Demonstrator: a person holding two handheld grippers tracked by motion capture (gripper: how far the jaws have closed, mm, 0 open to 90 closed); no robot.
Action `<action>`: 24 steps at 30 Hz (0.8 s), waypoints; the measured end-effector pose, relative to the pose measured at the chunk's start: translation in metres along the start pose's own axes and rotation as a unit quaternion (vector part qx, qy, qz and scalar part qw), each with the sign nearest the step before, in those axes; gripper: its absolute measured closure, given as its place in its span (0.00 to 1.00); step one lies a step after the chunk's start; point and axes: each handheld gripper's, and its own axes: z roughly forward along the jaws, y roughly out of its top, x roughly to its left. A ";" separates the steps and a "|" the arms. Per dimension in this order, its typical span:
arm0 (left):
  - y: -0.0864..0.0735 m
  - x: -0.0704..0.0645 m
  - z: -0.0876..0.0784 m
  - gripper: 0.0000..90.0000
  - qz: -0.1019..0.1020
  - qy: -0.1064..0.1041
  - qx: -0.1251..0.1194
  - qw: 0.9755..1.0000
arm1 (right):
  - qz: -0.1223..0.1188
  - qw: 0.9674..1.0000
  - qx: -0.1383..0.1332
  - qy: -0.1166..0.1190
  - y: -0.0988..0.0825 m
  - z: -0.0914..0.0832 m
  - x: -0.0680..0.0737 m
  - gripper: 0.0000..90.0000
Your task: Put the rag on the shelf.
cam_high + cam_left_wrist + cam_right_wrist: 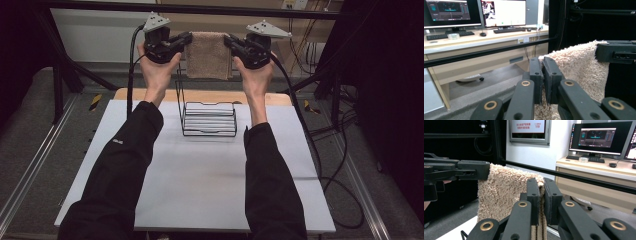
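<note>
Both hands are holding a beige towel [208, 55] up in the air btwn them, above the far end of the table [200, 180]. The left gripper [186, 39] is pinching the towel's top left corner, jaws closed tight on the fabric; the right gripper [229, 41] is doing the same w/ the top right corner. In the left gripper view the left gripper [543, 75] is clamping a fold of the fluffy towel [579, 65] w/ fabric squeezing out below the pads, and the other gripper's jaw is showing at the far corner on the right. The right gripper view is mirroring that: the right gripper [542, 197] is biting the towel [501, 192] edge, which is looking doubled there (two layers hanging side by side under the jaws). The towel is hanging straight down from its top edge, stretched fairly flat, w/ its lower edge above and behind a black wire rack [209, 119] that is standing on the white table sheet. The rack's tall wire upright [179, 87] is rising just beside the towel's lower left corner; can't tell if they're touching. Desks w/ monitors [449, 11] are sitting in the bkgd beyond the frame bar.
</note>
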 end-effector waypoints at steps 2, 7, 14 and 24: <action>-0.002 0.001 0.003 0.95 -0.001 0.000 0.002 1.000 | 0.000 1.000 0.001 0.000 -0.001 0.001 -0.001 0.93; -0.009 0.001 0.004 0.95 0.004 -0.005 0.007 1.000 | 0.006 1.000 0.005 0.004 -0.009 0.002 -0.004 0.93; -0.025 -0.002 0.000 0.95 0.012 -0.015 0.017 1.000 | 0.003 1.000 0.016 0.016 -0.022 -0.004 -0.001 0.93; -0.041 -0.008 -0.012 0.95 0.020 -0.028 0.019 0.999 | 0.007 0.999 0.027 0.020 -0.037 -0.014 0.004 0.93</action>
